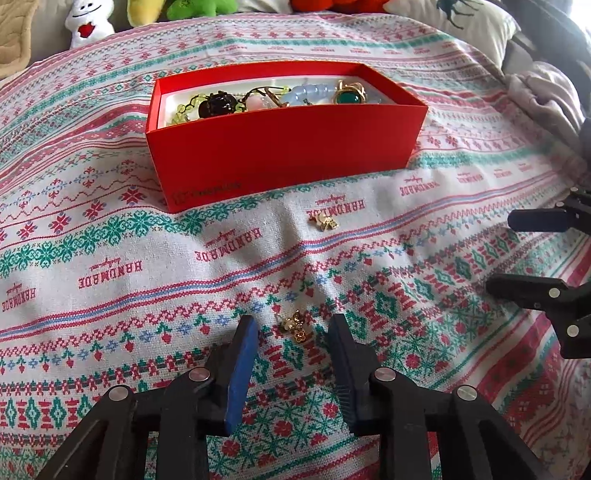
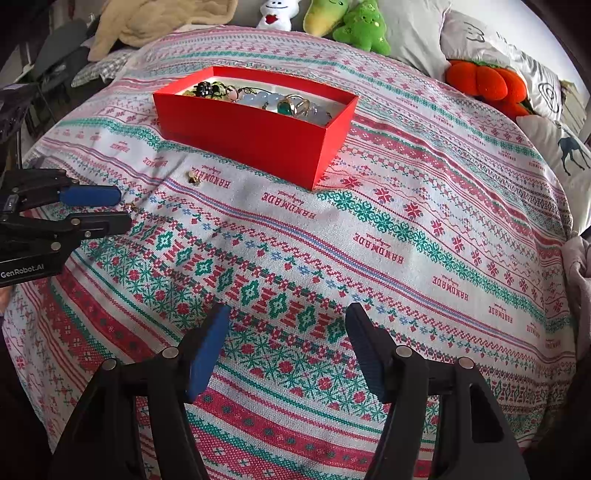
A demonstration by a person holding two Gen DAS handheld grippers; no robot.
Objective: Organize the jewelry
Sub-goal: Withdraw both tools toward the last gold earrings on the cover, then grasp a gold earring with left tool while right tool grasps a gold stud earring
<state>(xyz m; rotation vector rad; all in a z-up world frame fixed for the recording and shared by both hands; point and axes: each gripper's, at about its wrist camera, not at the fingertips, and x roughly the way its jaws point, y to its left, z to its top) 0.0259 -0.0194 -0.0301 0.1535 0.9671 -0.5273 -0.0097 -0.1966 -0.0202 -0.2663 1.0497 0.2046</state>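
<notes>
A red box [image 1: 284,147] with several jewelry pieces inside, among them a green-stone ring [image 1: 349,96] and pale blue beads [image 1: 310,94], sits on the patterned cloth; it also shows in the right wrist view [image 2: 258,140]. A small gold earring [image 1: 295,325] lies between the fingertips of my open left gripper [image 1: 293,326], untouched. A second gold earring [image 1: 324,220] lies nearer the box, also visible in the right wrist view [image 2: 194,178]. My right gripper [image 2: 288,314] is open and empty over bare cloth; it shows at the right in the left wrist view [image 1: 524,254].
The cloth [image 2: 369,240] covers a bed. Plush toys [image 2: 362,29] and pillows [image 2: 517,66] line the far edge. A grey blanket [image 1: 546,92] lies at the right.
</notes>
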